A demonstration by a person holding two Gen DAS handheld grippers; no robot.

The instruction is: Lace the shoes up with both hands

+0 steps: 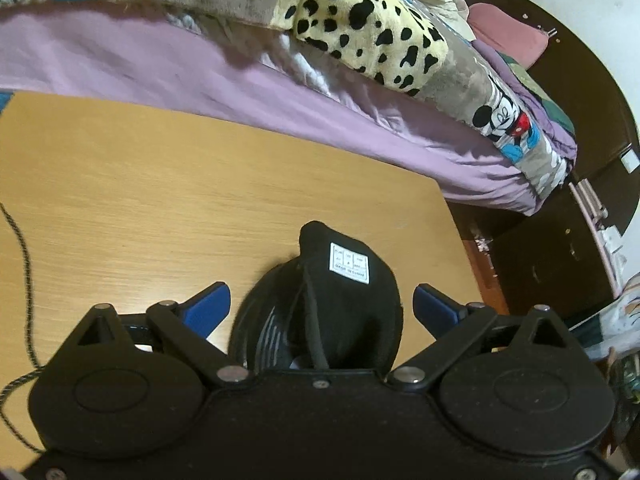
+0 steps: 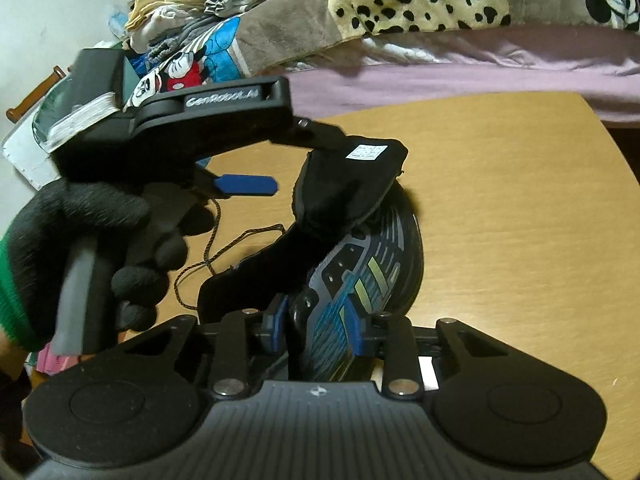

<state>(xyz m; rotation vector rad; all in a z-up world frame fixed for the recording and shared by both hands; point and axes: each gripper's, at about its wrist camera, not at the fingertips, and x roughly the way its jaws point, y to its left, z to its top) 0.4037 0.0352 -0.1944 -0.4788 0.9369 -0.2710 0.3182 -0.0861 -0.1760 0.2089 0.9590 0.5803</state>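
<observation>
While the shoe (image 2: 360, 248) sits on the wooden worktop (image 2: 520, 208) with its black tongue (image 2: 348, 184) pulled up and back, the right tool (image 2: 316, 320) has its blue pads pressed on the shoe's patterned side wall at about 6 o'clock in the right wrist view, the jaws narrowed onto it. From the left wrist view, the left tool (image 1: 322, 306) stands with its blue fingers (image 1: 208, 306) spread wide, one at 9 o'clock and one at 3 o'clock of the tongue (image 1: 344, 280), neither touching it; a white label (image 1: 349, 262) shows on the tongue's inner face. Seen from the right wrist, a black-gloved hand (image 2: 92, 248) with a green cuff grips the left tool's handle at 9 o'clock, and its upper finger reaches close over the tongue's tip; whether they touch I cannot tell. A dark speckled lace (image 2: 208, 256) trails loose on the worktop at 9 o'clock of the shoe. Beyond the worktop, at 12 o'clock, a bed (image 1: 240, 80) carries a purple sheet and a spotted blanket (image 1: 360, 20).
</observation>
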